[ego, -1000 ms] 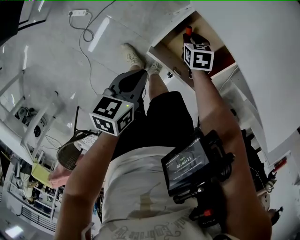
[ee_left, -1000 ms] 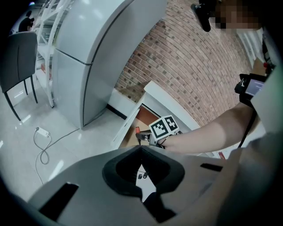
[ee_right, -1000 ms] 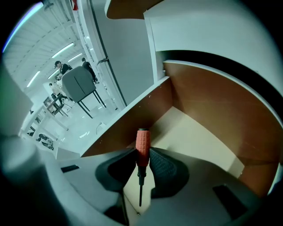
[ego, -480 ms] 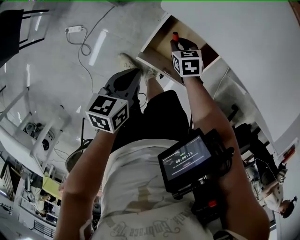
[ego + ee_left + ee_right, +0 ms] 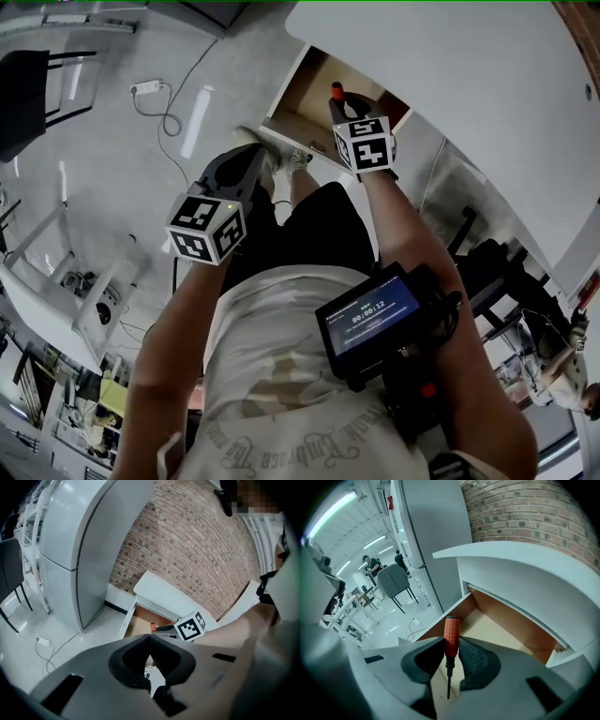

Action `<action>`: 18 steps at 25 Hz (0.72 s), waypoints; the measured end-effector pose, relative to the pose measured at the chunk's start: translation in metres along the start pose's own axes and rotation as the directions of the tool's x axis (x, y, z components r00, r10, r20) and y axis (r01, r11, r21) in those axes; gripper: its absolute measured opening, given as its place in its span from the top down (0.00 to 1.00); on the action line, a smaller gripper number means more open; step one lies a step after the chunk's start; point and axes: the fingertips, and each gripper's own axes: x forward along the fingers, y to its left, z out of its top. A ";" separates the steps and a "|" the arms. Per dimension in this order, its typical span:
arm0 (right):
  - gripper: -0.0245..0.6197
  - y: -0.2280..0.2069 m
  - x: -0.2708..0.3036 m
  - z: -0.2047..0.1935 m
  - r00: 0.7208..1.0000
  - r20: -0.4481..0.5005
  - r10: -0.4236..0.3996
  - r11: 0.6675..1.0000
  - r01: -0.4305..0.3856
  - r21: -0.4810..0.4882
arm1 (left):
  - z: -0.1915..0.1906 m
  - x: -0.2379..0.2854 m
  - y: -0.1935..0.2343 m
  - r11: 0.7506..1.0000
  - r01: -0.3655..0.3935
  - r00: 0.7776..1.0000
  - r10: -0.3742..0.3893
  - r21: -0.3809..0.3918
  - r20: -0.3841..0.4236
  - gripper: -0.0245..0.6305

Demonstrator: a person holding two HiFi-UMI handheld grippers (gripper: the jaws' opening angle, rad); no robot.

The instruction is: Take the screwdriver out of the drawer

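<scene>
The screwdriver has an orange-red handle; the drawer is brown inside; upper right, the wall is reddish brick.

Monitor shows 00:00:12; shirt lettering unreadable

Drawer open upward, tabletop overhanging its back
</scene>
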 end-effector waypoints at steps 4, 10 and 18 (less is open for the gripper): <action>0.80 0.009 -0.021 0.000 1.000 0.004 0.020 1.000 -0.020 -0.001 | 0.011 -0.004 -0.007 1.000 0.000 1.000 0.000 0.009 0.018 0.93; 0.80 0.014 -0.051 0.007 0.999 0.024 0.030 1.000 -0.030 -0.008 | 0.031 -0.009 -0.021 0.999 0.011 0.999 -0.013 0.043 0.052 0.93; 0.80 0.021 -0.095 0.027 0.996 0.062 0.071 0.997 -0.068 -0.043 | 0.062 -0.027 -0.038 0.995 0.009 0.996 -0.018 0.098 0.091 0.93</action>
